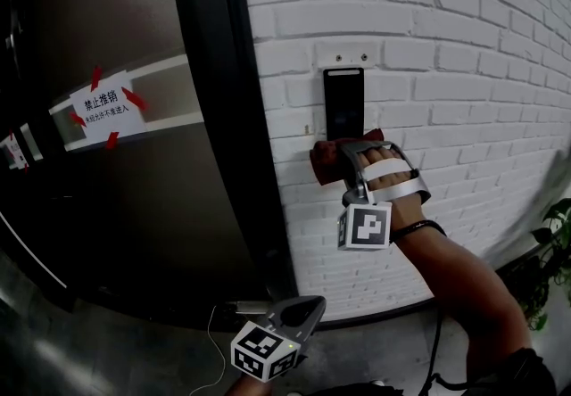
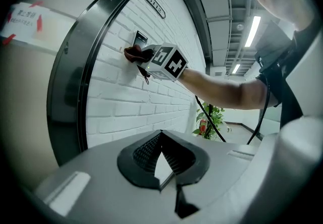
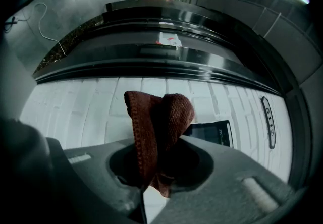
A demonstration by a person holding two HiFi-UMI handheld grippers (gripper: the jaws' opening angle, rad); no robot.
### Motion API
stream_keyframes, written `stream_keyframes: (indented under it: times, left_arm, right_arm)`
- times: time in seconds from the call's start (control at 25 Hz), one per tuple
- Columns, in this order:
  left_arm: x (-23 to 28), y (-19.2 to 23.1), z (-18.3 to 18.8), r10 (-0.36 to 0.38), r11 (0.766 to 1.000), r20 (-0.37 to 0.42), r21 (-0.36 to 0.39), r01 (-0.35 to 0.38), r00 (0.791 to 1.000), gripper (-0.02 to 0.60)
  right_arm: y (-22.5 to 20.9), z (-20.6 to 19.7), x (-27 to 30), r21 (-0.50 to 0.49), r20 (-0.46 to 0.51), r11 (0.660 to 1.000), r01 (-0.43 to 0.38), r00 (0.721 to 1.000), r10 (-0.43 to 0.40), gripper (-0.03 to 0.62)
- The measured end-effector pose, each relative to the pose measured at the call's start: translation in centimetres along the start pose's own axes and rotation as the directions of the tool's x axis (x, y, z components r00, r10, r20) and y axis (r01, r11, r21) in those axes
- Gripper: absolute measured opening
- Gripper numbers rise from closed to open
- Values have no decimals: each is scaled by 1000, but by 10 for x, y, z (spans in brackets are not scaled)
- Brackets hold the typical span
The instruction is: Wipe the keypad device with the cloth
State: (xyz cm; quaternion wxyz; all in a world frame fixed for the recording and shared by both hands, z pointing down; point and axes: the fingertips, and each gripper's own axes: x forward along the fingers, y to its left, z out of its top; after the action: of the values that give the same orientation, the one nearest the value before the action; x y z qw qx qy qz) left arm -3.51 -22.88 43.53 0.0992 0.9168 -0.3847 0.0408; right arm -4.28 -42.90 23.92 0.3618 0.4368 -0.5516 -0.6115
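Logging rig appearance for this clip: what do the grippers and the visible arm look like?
The left gripper and right gripper have grey bodies with black jaw pads. Each carries a white cube with black square markers. The right arm is bare below a dark short sleeve, with a black wristband; a black cable hangs under it.

Rust-brown cloth (image 3: 156,132), seemingly black keypad device (image 1: 343,104)

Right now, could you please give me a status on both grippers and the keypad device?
Right gripper shut on cloth, up at the lower edge of the keypad device. Left gripper shut, empty, held low. Nothing else in the way.
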Motion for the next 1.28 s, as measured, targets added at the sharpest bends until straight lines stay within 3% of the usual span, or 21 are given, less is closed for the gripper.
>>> stream_keyframes:
  times: [0.28, 0.44, 0.68, 0.76, 0.8, 0.88, 0.96, 1.08, 1.16, 1.28]
  left_arm:
    - [-5, 1, 0, -18, 1000, 4, 3, 18, 1000, 17]
    - [-12, 3, 0, -30, 1000, 2, 3, 30, 1000, 17]
    - [-26, 4, -8, -61, 998, -23, 9, 61, 998, 17]
    - [-32, 6, -11, -70, 997, -28, 8, 71, 997, 17]
    - [-35, 7, -13, -75, 997, -30, 7, 75, 997, 17]
    - [-40, 10, -16, -82, 997, -31, 4, 83, 996, 17]
    - [-44, 12, -20, -93, 996, -32, 5, 93, 995, 17]
    - [-47, 13, -26, -103, 994, -45, 24, 104, 994, 17]
    - [-47, 11, -30, -98, 994, -57, 52, 101, 994, 17]
    - [-47, 0, -32, -90, 993, -56, 66, 94, 994, 17]
  right_arm:
    - [8, -7, 1, -25, -35, 1000, -12, 999, 11, 52]
    - [29, -8, 1, -22, -56, 996, -83, 995, 82, 53]
    - [51, -10, -23, 105, -63, 980, -167, 983, 175, 53]
    - [64, -10, -41, 209, -37, 951, -227, 970, 239, 53]
    - [72, -8, -53, 288, -11, 921, -263, 961, 278, 53]
    - [86, -5, -80, 467, 46, 822, -326, 937, 345, 53]
    - [104, -5, -109, 627, 103, 686, -368, 913, 396, 53]
    - [131, -4, -150, 769, 177, 502, -396, 886, 429, 54]
    - [144, -2, -172, 819, 209, 411, -400, 875, 436, 52]
    - [154, 1, -202, 855, 249, 321, -407, 866, 434, 53]
